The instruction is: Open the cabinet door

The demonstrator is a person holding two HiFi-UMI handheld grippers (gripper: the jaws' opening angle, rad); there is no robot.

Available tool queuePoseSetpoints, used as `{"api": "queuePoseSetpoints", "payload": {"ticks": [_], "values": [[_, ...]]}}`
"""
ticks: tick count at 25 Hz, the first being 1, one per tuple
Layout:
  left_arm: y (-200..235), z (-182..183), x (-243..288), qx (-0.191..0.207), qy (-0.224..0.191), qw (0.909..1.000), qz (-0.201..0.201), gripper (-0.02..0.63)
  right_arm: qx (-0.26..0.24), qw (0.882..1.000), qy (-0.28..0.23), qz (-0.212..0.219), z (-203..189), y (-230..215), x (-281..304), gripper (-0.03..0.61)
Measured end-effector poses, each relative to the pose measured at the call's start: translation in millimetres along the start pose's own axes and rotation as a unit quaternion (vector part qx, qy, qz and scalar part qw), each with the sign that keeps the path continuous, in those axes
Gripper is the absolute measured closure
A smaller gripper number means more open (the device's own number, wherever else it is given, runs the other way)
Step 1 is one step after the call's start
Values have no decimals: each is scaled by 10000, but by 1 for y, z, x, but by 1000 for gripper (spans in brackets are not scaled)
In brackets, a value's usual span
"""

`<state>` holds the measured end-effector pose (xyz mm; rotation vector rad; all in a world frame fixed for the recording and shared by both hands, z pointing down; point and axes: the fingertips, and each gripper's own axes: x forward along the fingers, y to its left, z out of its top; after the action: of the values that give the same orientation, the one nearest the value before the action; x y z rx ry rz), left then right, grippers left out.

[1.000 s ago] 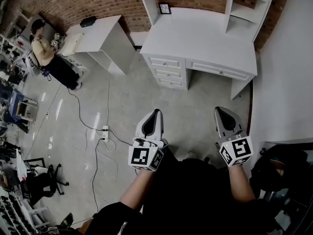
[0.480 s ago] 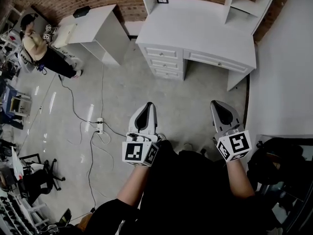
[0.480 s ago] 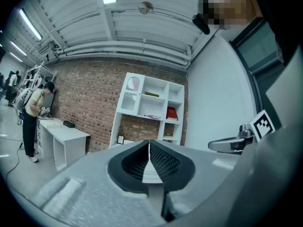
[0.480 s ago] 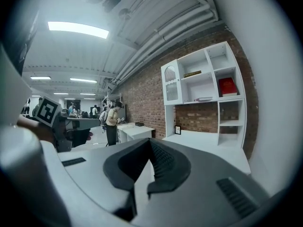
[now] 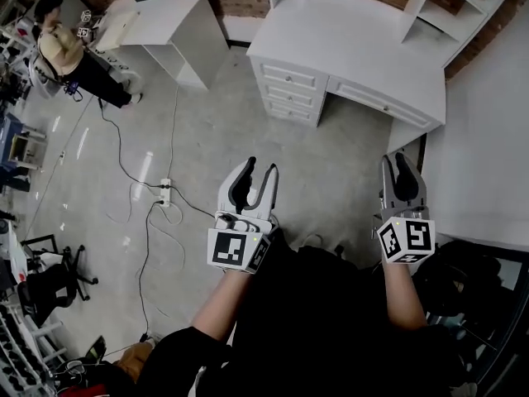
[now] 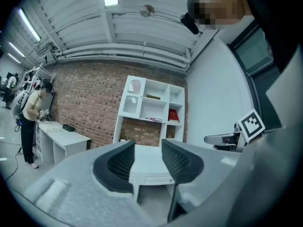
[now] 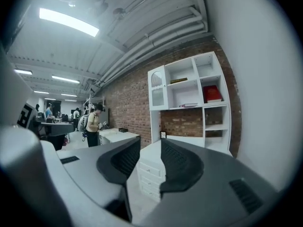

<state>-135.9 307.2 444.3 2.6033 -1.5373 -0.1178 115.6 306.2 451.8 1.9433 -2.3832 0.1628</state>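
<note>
One white cabinet door [image 7: 157, 90] with an arched glass pane sits shut on a white shelf hutch [image 7: 199, 96]. Three stacked white drawers [image 5: 288, 94] sit below. The jaws of the left gripper [image 5: 261, 167] and the right gripper [image 5: 394, 159] are opening, empty.

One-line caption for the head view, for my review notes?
Empty left gripper and right gripper, jaws opening, point toward the white desk.

Left claw [image 5: 261, 166], right claw [image 5: 394, 158] — empty, opening

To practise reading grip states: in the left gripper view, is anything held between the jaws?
No, the left gripper has its jaws opening with nothing between them; only the distant desk shows through.
</note>
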Motion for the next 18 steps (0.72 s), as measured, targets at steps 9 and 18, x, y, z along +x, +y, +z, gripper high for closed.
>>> {"api": "queuePoseSetpoints", "payload": {"ticks": [9,18], "values": [[57,13,-1,-120,-180,9997,72,293,145,9974,112,-691,-6,-4,17,225],[95,1,12,-181,200,9996,-103,285,111,9971,236,-709,-3,22,35,212]]}}
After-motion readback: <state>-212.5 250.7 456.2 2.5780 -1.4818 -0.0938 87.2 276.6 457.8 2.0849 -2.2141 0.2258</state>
